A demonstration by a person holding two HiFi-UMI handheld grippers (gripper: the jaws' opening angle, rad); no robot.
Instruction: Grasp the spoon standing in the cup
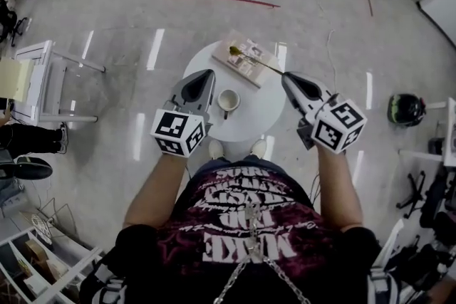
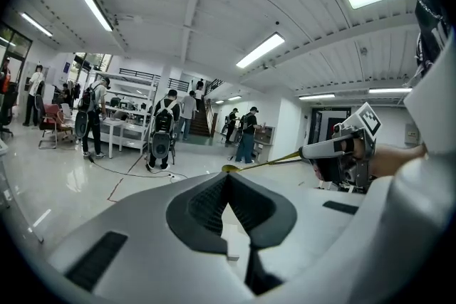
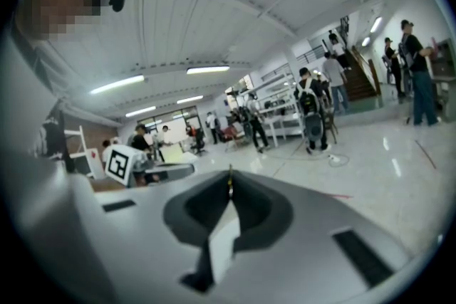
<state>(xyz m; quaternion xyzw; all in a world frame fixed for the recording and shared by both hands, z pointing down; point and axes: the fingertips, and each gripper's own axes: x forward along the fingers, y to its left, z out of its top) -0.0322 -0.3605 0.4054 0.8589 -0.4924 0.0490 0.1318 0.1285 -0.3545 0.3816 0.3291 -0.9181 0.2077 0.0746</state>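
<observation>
Spoon (image 1: 256, 61): a thin, gold-coloured utensil with a small oval bowl, lying almost level just above the centre of the head view, clear of the cup (image 1: 228, 102). Its bowl is hovering over the book (image 1: 239, 66) at the far side of the round white table (image 1: 269, 109). The right gripper (image 1: 286, 75) is pinching the handle's end between closed jaws. The left gripper (image 1: 209, 75), left of centre, is showing its jaws pressed together on nothing, just beside the cup at mid-table.

light: bright ceiling strips | glare: streaks on floor (image 1: 149, 46) | edges: fisheye-warped, dark
</observation>
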